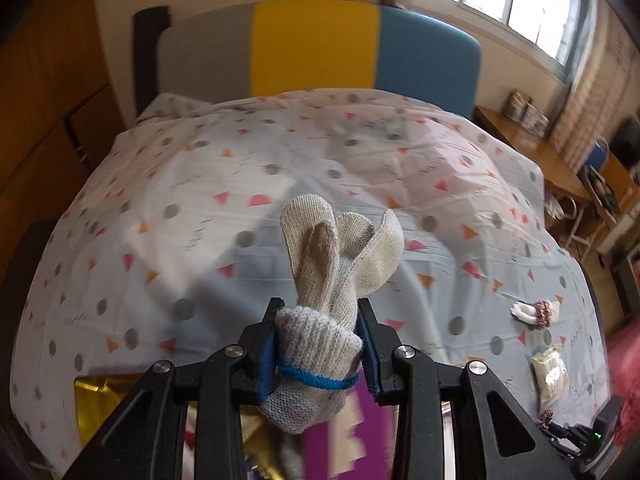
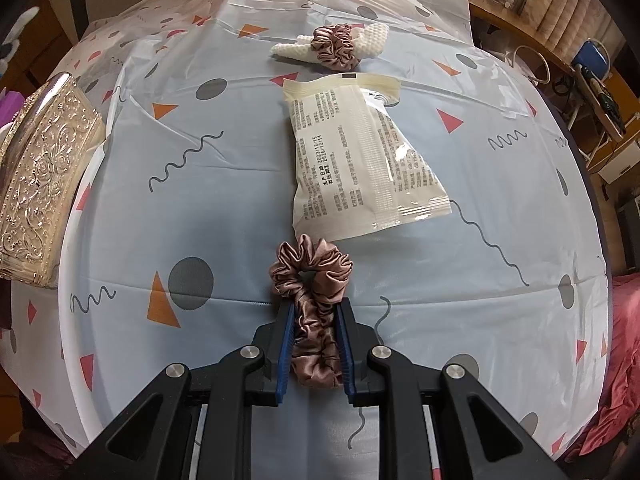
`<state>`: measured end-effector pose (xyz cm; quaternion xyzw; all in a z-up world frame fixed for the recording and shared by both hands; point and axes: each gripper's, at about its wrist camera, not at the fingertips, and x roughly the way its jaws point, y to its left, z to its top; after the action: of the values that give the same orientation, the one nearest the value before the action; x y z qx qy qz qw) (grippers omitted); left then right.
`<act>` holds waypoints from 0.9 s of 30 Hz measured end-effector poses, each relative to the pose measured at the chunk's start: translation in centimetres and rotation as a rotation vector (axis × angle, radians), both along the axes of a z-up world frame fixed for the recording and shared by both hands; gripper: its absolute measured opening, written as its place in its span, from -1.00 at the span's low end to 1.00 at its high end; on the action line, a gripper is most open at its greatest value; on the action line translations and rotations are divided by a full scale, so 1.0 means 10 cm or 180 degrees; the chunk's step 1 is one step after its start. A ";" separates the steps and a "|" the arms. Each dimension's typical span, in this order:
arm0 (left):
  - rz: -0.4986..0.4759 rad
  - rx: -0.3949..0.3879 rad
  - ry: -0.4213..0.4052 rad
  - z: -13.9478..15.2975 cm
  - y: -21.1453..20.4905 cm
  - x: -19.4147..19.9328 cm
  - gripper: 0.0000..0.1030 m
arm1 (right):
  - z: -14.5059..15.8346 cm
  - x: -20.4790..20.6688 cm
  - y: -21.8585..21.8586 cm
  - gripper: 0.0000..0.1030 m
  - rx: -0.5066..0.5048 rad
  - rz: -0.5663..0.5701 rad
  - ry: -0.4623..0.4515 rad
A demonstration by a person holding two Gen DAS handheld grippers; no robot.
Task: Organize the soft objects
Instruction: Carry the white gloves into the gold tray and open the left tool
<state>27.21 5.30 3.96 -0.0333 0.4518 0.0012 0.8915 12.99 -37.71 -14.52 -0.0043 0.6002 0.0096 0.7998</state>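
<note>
My left gripper (image 1: 320,312) is shut on a cream knitted glove (image 1: 324,276) with a blue cuff edge, held above the patterned tablecloth (image 1: 160,208). My right gripper (image 2: 314,312) is shut on a pink-brown satin scrunchie (image 2: 312,280) low over the tablecloth (image 2: 440,280). Ahead of it lies a cream sealed packet (image 2: 360,152). Farther off a second scrunchie (image 2: 335,46) sits on a white waffle cloth (image 2: 374,38). The packet (image 1: 551,372) and the far scrunchie (image 1: 541,310) also show in the left wrist view at the right.
An ornate golden box (image 2: 44,168) stands at the table's left edge, and shows below my left gripper (image 1: 96,404) beside something purple (image 1: 344,440). A grey, yellow and blue chair back (image 1: 316,48) stands behind the table. A wooden desk (image 1: 532,148) is at the right.
</note>
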 end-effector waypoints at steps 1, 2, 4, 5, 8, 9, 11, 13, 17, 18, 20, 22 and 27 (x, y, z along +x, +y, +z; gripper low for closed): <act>0.0089 -0.0029 -0.0021 -0.01 0.15 -0.06 -0.31 | 0.00 0.00 0.01 -0.63 -0.0008 0.0005 0.0001; 0.0161 -0.0053 -0.0047 -0.02 0.29 -0.12 -0.31 | 0.00 0.00 0.01 -0.62 -0.0011 0.0007 0.0001; 0.0299 -0.0062 -0.0095 -0.04 0.53 -0.26 -0.31 | -0.01 0.00 0.01 -0.62 -0.0014 0.0002 0.0000; 0.0354 -0.0083 -0.0112 -0.07 0.66 -0.36 -0.31 | -0.01 0.00 0.02 -0.62 -0.0024 0.0006 -0.0001; 0.0456 -0.0092 -0.0159 -0.13 0.86 -0.59 -0.30 | -0.02 0.00 0.03 -0.62 -0.0045 0.0016 -0.0002; 0.0482 -0.0096 -0.0186 -0.16 0.91 -0.69 -0.30 | -0.02 0.00 0.04 -0.62 -0.0054 0.0020 -0.0002; 0.0516 -0.0107 -0.0225 -0.23 0.99 -0.89 -0.30 | -0.02 0.00 0.06 -0.62 -0.0080 0.0028 -0.0005; 0.0541 -0.0153 -0.0244 -0.30 1.04 -1.05 -0.30 | -0.03 0.00 0.07 -0.62 -0.0087 0.0025 -0.0008; 0.0585 -0.0089 -0.0353 -0.43 1.11 -1.45 -0.30 | -0.04 0.00 0.09 -0.62 -0.0109 0.0034 -0.0013; 0.0598 -0.0071 -0.0368 -0.46 1.12 -1.52 -0.30 | -0.04 0.00 0.10 -0.62 -0.0121 0.0037 -0.0016; 0.0628 -0.0012 -0.0402 -0.53 1.14 -1.71 -0.30 | -0.05 -0.01 0.12 -0.62 -0.0152 0.0047 -0.0025; 0.0654 0.0052 -0.0444 -0.58 1.18 -1.87 -0.29 | -0.06 -0.01 0.15 -0.62 -0.0191 0.0058 -0.0038; 0.0747 0.0156 -0.0489 -0.67 1.27 -2.21 -0.29 | -0.09 -0.01 0.21 -0.60 -0.0271 0.0089 -0.0083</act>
<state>5.14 18.03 -2.76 -0.0640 0.3751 0.1140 0.9177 12.90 -35.64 -15.39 -0.0469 0.5895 -0.0048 0.8064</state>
